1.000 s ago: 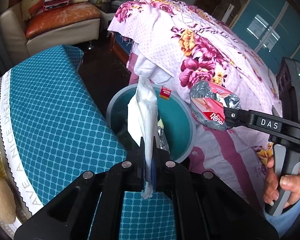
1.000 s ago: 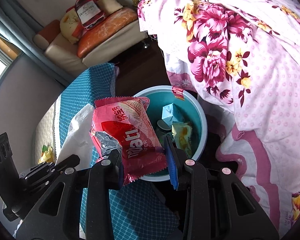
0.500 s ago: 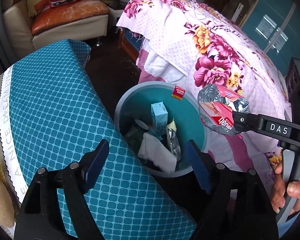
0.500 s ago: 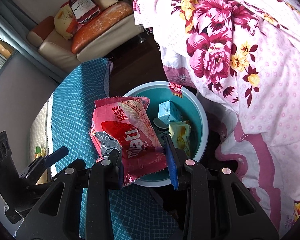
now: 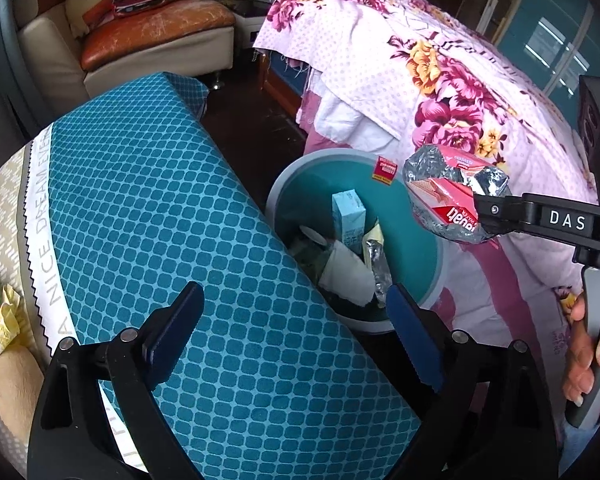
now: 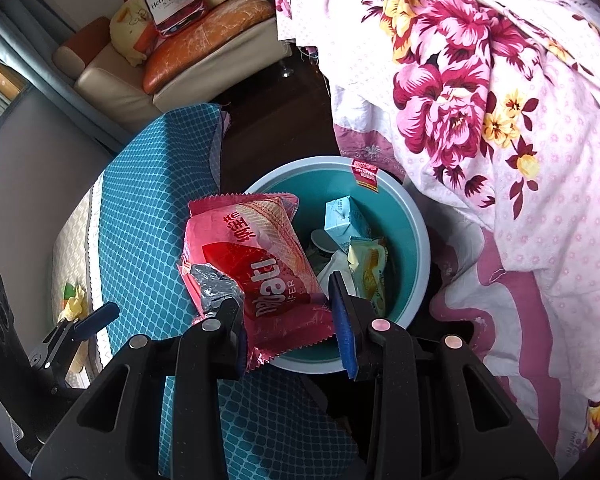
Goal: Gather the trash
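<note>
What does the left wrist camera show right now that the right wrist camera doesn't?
Only the left wrist view: the left gripper head-on, jaws opening with nothing between them, and a hand on the right gripper's handle. Only the right wrist view: the printed front of the red wafer wrapper clamped in the right gripper. Both: the teal bin holding a blue carton and white tissue, the teal tablecloth and the floral bedspread.

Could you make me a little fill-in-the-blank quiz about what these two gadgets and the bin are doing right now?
1. The right gripper holds a red wafer ____.
2. The left gripper, its jaws opening, holds ____.
3. The bin is teal inside and stands between the blue-covered table and the ____.
4. A light blue ____ stands upright in the bin.

Missing words: wrapper; nothing; bed; carton
</note>
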